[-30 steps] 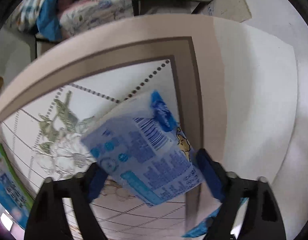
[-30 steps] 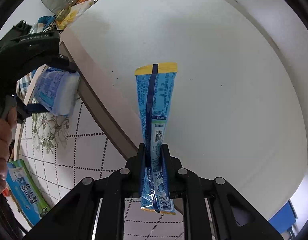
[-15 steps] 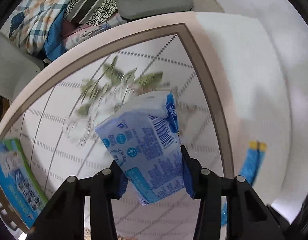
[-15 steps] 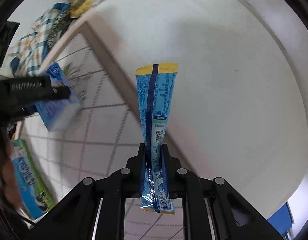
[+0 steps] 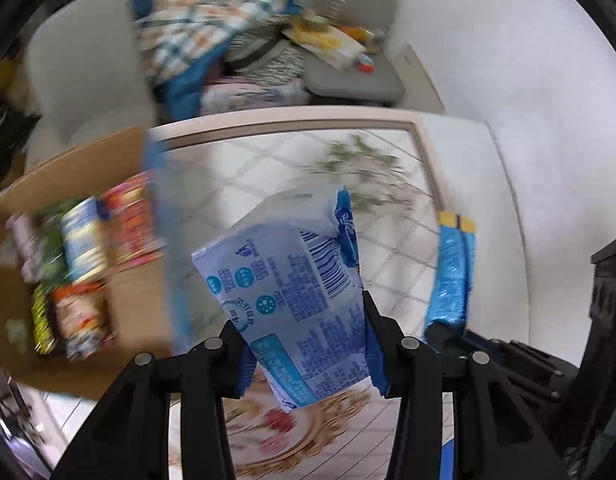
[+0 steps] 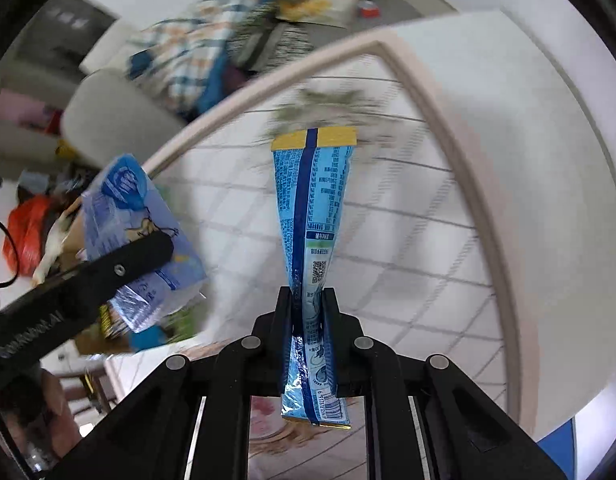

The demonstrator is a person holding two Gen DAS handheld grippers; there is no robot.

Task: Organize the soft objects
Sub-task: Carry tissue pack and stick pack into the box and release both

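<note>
A soft blue-and-white tissue pack hangs tilted above the table, and my left gripper is shut on its lower half. The same pack shows at the left of the right wrist view, with a black left finger across it. My right gripper is shut on a long flat blue packet with a yellow top edge, held upright. That packet also appears to the right of the tissue pack. An open cardboard box lies at the left.
The box holds several colourful packets. Below is a round table with a checked, flowered cloth and a beige border. Behind it stand a grey chair and seats piled with plaid cloth and snacks. The view is motion-blurred.
Both grippers rose and swung left across the table, bringing the cardboard box into view. The left jaws closed in on the tissue pack. The right grip on the blue packet is unchanged.
</note>
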